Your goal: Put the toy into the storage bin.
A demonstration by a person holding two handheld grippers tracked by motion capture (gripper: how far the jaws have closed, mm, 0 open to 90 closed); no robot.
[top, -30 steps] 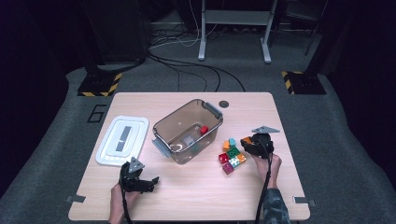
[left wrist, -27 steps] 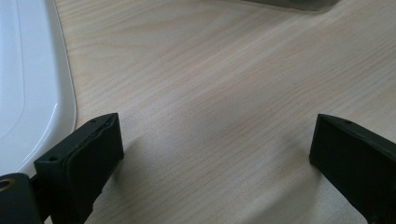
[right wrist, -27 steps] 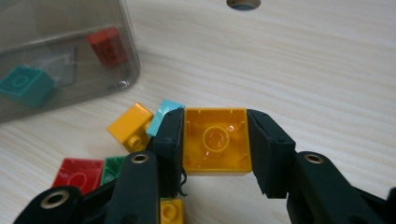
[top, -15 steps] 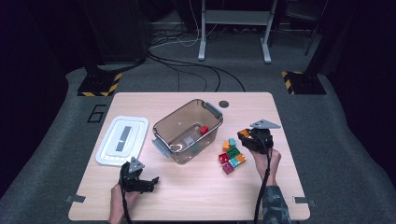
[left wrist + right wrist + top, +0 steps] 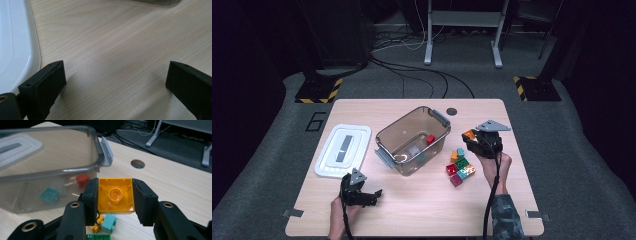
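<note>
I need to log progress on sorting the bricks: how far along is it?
Early. The clear bin holds few bricks: a red brick and a teal brick are plain to see. The right gripper grips an orange brick, raised between pile and bin. A brick pile waits on the table. The left gripper rests open. The white lid lies aside.

A light wooden table (image 5: 422, 210) fills the lower middle of the high view, standing on grey carpet. Near its upper edge, right of centre, is a round dark cable hole (image 5: 451, 111). A white lid (image 5: 343, 150) lies flat at left centre. A clear plastic bin (image 5: 413, 140) stands in the middle, tilted diagonally in the frame. To the lower right of the bin, a cluster of coloured building blocks (image 5: 460, 167) lies on the wood.
</note>
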